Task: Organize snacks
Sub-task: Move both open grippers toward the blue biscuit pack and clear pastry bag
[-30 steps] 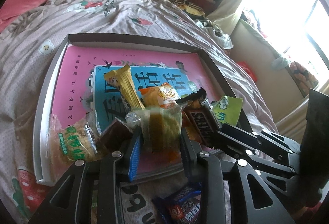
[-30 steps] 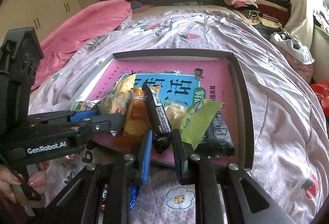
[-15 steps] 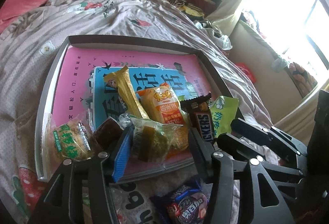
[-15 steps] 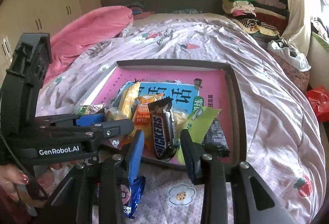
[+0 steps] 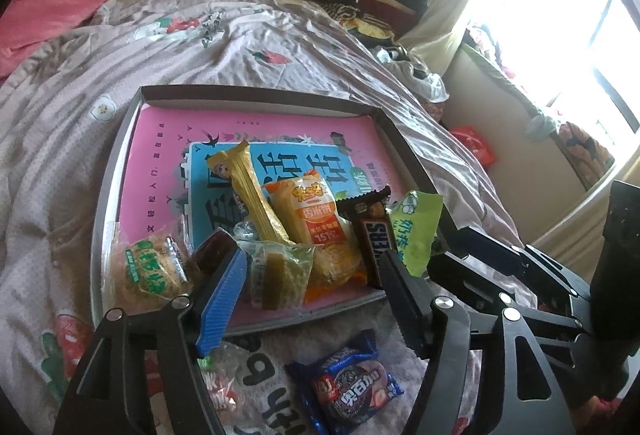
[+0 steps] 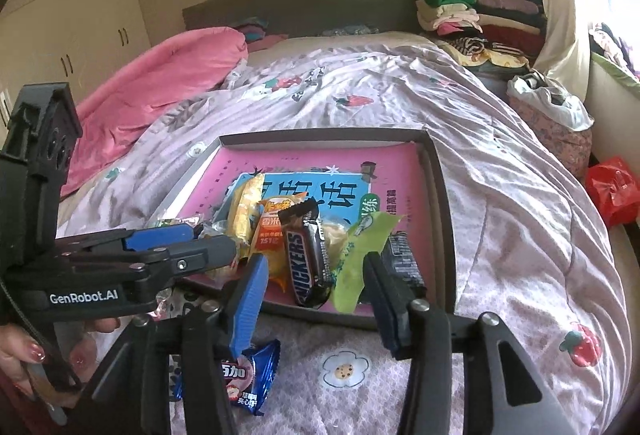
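nearby, blue packet [image 5: 347, 386] perhaps outside tray [image 5: 256, 93].

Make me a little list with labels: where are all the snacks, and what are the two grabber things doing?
place: a bed with a strawberry-print cover
tray: shallow grey box on the bed, pink book inside
snacks in tray: Snickers bar, orange packet, yellow stick pack, green wrapper, clear-wrapped cake, round biscuit pack
snack outside tray: blue cookie packet on the cover
left gripper: has just been opening, fingers either side of the cake, holding nothing
right gripper: has just been opening, Snickers bar released
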A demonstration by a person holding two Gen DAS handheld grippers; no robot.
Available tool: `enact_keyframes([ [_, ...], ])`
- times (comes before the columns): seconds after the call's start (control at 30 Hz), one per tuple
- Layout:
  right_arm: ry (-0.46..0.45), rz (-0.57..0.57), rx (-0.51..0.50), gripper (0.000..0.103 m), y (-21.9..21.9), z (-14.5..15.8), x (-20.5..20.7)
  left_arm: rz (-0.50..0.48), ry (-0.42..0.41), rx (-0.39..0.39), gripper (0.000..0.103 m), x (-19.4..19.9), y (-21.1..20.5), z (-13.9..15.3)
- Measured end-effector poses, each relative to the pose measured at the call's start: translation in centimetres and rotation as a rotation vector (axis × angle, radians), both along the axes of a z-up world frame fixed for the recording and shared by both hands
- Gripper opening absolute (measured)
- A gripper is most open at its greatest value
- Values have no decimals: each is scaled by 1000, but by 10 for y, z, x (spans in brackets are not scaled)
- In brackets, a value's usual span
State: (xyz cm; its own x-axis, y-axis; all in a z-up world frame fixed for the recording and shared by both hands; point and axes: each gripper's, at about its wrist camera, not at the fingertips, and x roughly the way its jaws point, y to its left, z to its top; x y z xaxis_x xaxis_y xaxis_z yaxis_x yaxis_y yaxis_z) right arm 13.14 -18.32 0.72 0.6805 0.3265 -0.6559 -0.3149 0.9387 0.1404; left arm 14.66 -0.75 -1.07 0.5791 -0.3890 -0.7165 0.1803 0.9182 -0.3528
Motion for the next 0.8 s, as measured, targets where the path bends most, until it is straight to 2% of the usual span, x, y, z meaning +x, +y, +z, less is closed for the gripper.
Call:
enact_keyframes([
  [0.17,-13,0,9,59,-1,5,-6,1,-14,-1,75,-6,2,8],
  [0.43,-23,4,17,66,1,12,-15,13,-22,10,77,-15,7,16],
  [0.8,-21,19,25,68,5,15,-27,100,-12,21,78,-32,48,22],
])
